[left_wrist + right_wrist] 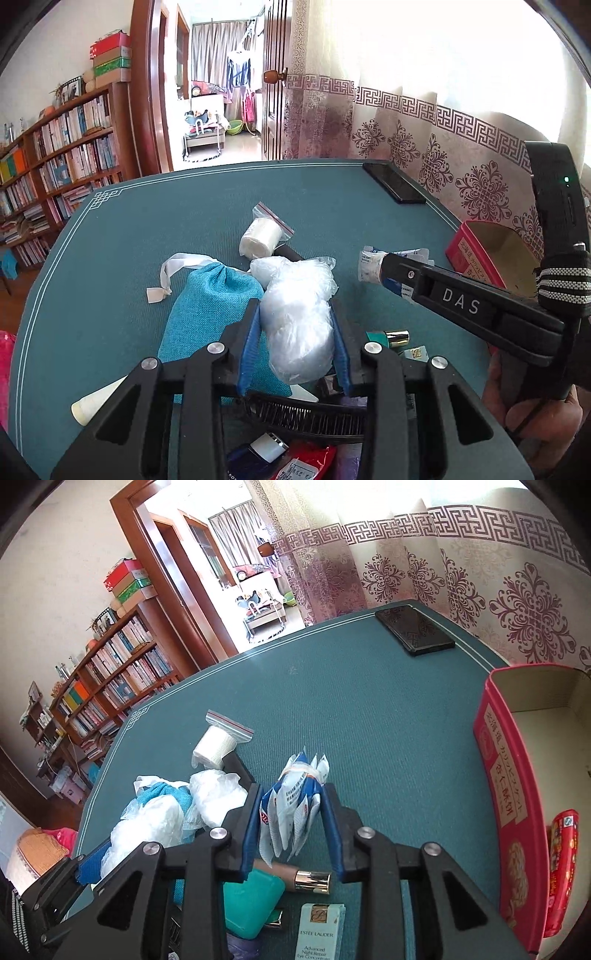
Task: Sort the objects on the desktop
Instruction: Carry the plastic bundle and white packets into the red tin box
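My left gripper (295, 321) is shut on a crumpled clear plastic bag (299, 317) held over the green table mat (147, 236). It also shows in the right wrist view (155, 823). My right gripper (291, 805) is shut on a bundle of blue-and-white sachets (295, 805), lifted above the mat; the bundle's tip also shows in the left wrist view (371, 264). A red cardboard box (506, 786) stands open at the right, with a red packet (561, 867) inside.
A teal cloth pouch (207, 306), a white roll in a zip bag (260, 238), a black phone (413, 629), a teal case (251, 901), a gold-capped tube (295, 878), an Estee Lauder box (319, 934) and a black comb (310, 415) lie on the mat.
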`<state>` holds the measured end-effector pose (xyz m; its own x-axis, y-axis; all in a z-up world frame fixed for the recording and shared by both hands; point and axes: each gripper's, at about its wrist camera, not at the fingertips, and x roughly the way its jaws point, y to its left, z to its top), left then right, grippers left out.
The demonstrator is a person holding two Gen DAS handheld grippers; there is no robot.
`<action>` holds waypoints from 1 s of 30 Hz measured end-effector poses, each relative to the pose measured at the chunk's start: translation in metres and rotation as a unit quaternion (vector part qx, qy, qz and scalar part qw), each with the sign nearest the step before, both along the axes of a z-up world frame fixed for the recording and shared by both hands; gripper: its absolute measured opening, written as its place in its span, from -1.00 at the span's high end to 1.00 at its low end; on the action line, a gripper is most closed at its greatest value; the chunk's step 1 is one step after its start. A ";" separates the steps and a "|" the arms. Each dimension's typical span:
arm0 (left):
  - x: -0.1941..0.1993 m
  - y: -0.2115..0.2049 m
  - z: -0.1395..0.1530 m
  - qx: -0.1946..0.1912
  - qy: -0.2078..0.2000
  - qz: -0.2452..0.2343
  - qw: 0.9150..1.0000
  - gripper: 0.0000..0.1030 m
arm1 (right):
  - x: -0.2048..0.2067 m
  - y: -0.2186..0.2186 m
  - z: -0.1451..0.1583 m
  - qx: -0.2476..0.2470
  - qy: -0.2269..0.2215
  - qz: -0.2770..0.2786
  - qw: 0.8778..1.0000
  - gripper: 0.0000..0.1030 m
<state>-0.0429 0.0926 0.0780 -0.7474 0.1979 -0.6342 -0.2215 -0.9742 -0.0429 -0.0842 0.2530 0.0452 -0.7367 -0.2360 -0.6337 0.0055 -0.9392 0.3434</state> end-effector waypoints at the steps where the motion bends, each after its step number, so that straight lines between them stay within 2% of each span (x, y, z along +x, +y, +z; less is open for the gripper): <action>1: 0.001 0.000 0.001 0.001 0.001 0.000 1.000 0.26 | 0.001 -0.001 0.001 0.001 0.003 0.001 1.000 0.33; 9: 0.006 -0.002 0.009 0.008 0.011 0.001 1.000 0.26 | 0.015 0.001 0.011 0.000 0.025 0.000 1.000 0.35; 16: 0.012 0.005 0.016 0.009 0.018 -0.008 1.000 0.27 | 0.041 0.023 0.016 -0.016 0.037 -0.029 0.999 0.36; 24: 0.017 0.022 0.024 0.004 0.013 -0.029 0.999 0.26 | 0.062 0.050 0.026 0.001 0.048 -0.051 0.998 0.36; 30: 0.024 0.051 0.034 0.004 0.018 -0.061 0.998 0.27 | 0.078 0.073 0.031 0.022 0.049 -0.069 0.996 0.36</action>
